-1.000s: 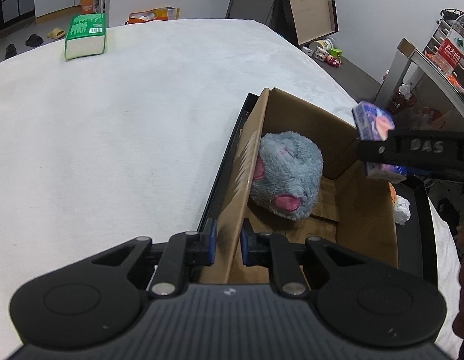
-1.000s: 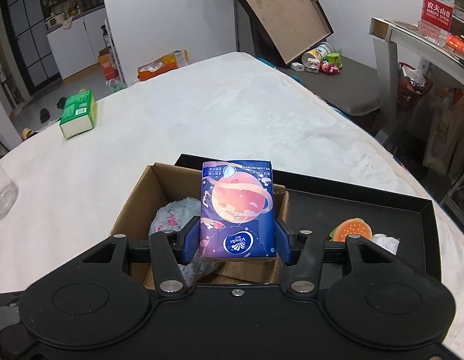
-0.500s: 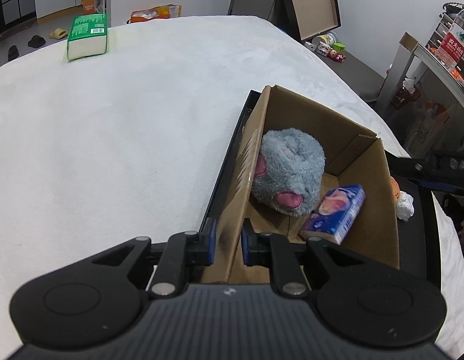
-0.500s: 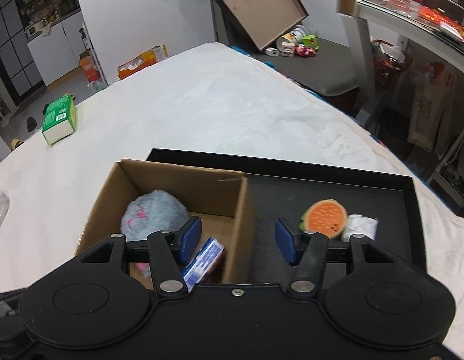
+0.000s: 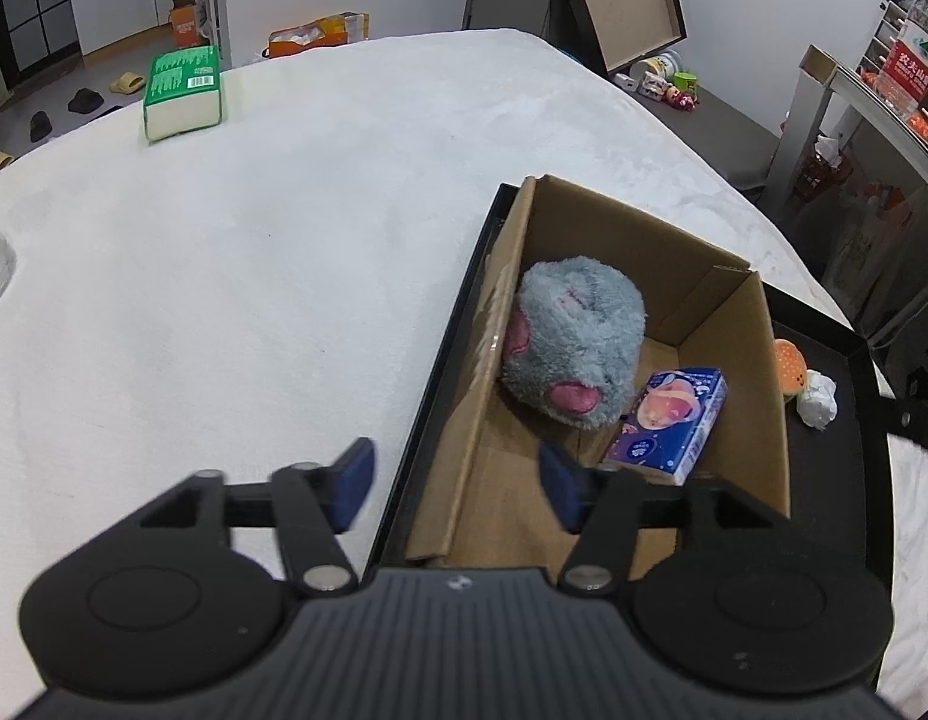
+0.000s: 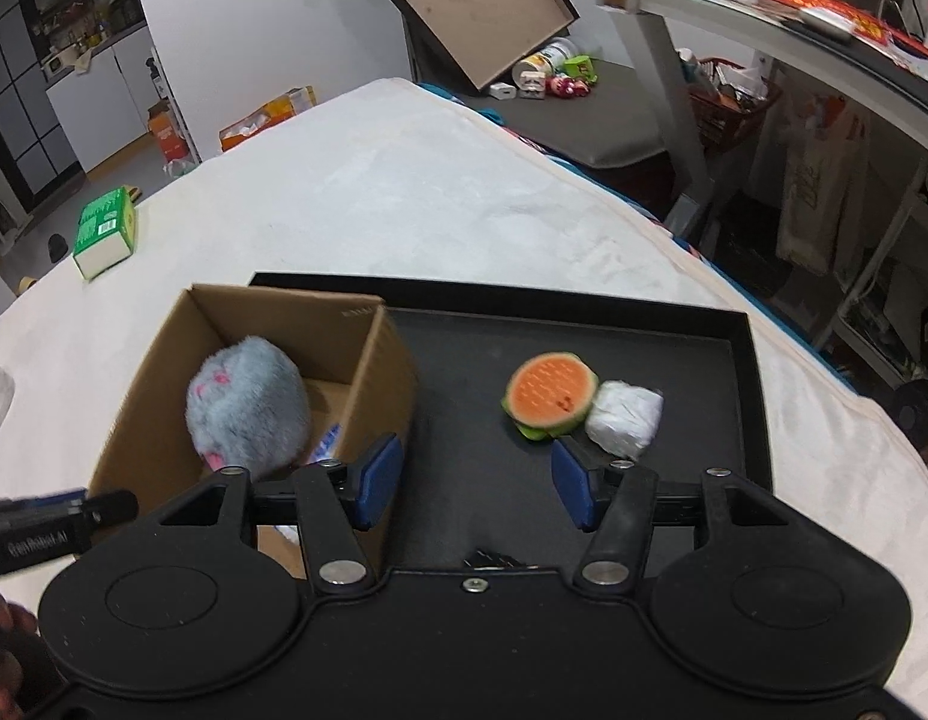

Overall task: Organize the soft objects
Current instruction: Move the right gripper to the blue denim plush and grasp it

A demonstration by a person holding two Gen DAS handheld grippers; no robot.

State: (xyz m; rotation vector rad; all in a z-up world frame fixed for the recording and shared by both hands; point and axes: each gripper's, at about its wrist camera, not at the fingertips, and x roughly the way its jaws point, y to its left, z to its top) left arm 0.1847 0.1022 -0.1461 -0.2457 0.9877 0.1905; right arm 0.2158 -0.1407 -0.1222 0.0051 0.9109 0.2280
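Left wrist view: my left gripper (image 5: 455, 489) has just been opening its jaws, which now stand apart, astride the near left wall of the box (image 5: 481, 420) without pressing it. The box sits at the left end of a black tray (image 5: 865, 420) on a white cloth. Inside it, the grey plush (image 5: 574, 348) lies at 12 o'clock from the jaws, with the tissue pack (image 5: 667, 423) touching it at its 4 o'clock. A burger toy (image 5: 790, 360) and a white wad (image 5: 817, 402) lie on the tray at 2 o'clock. A green pack (image 5: 185, 93) rests far off at 11 o'clock.

Right wrist view: my right gripper (image 6: 472, 483) has its jaws apart and has been widening them, nothing between. They hang over the bare tray (image 6: 464, 360); burger toy (image 6: 550, 393) and wad (image 6: 622, 417) touch each other at 1 o'clock, the box (image 6: 380, 372) with the plush (image 6: 245, 405) at 10 o'clock.
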